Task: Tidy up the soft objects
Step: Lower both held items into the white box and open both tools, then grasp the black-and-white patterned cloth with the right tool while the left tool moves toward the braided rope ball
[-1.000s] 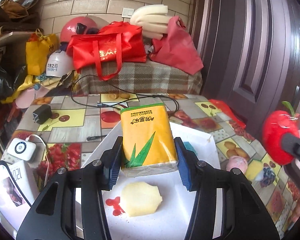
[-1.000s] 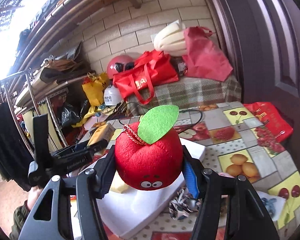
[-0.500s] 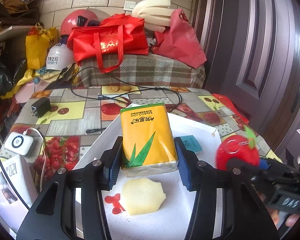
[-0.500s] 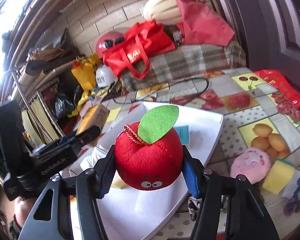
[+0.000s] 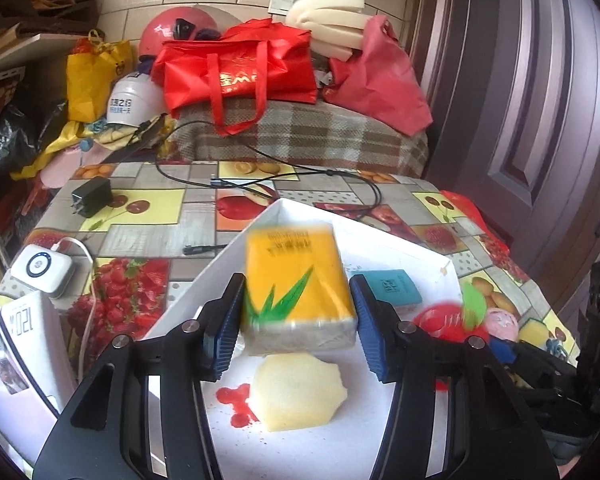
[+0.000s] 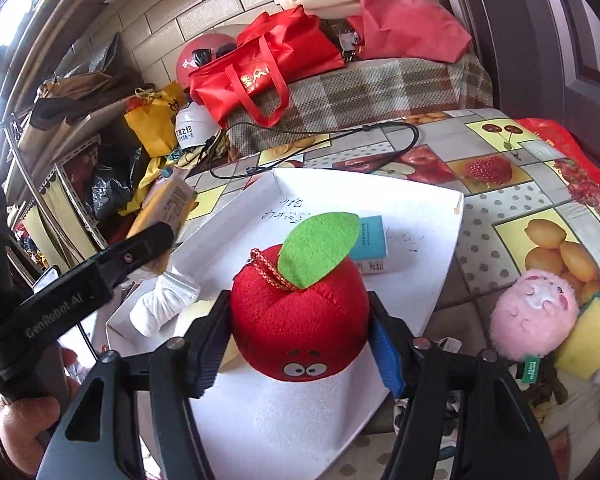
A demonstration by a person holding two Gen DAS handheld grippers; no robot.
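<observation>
On the left edge of the fruit-patterned table (image 5: 140, 236) lie a small white charger (image 5: 42, 268) and a black plug (image 5: 92, 202), with a black cable (image 5: 300, 172) looping behind the white tray (image 5: 412, 258). Over that tray the left gripper (image 5: 298, 330) has just been opening its fingers (image 5: 226, 330); the yellow tissue pack (image 5: 298, 280) sits blurred between them, with a thin gap visible at each pad, so it looks released rather than squeezed. Just below it, on the tray floor, lies a pale yellow sponge piece (image 5: 296, 392) beside some red marks, and a small teal packet (image 5: 392, 286) rests further right in the tray. The right gripper (image 6: 300, 342) has also just been widening its fingers (image 6: 386, 354) around the red plush apple (image 6: 300, 316), which sits on the tray near its front edge; the left pad looks close against the plush while the blue right pad stands slightly off it. Right of the tray, on the table, a pink plush ball (image 6: 534, 312) lies touching a yellow sponge (image 6: 590, 336).
</observation>
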